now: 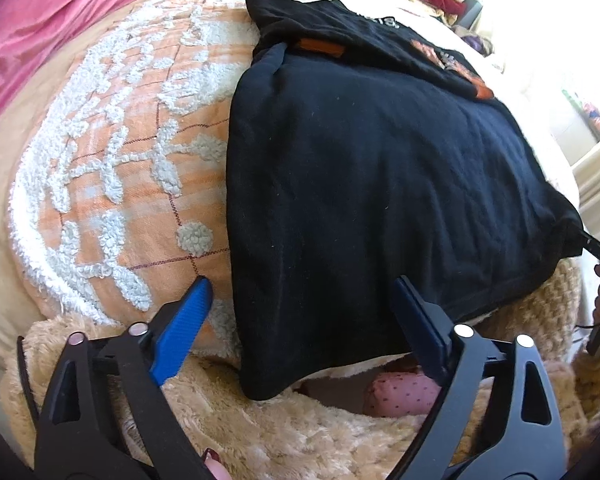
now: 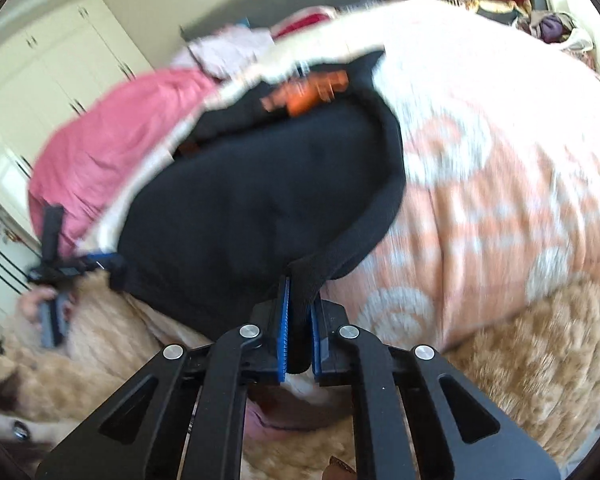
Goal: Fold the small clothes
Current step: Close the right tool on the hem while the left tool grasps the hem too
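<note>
Right tongs [image 2: 300, 312] pinch black garment's [image 1: 380, 184] near hem on the bed [image 1: 132, 152]; left tongs [image 1: 304, 300] spread, straddling its other corner. Clamp left first, then lift both evenly.

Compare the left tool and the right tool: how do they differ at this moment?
The left tool has its jaws wide apart, while the right tool has its jaws closed. The left tool grips nothing, with a corner of the black shirt lying between its fingers; the right tool pinches the shirt's edge and lifts it off the orange bedspread. Both have black arms and blue pads.
</note>
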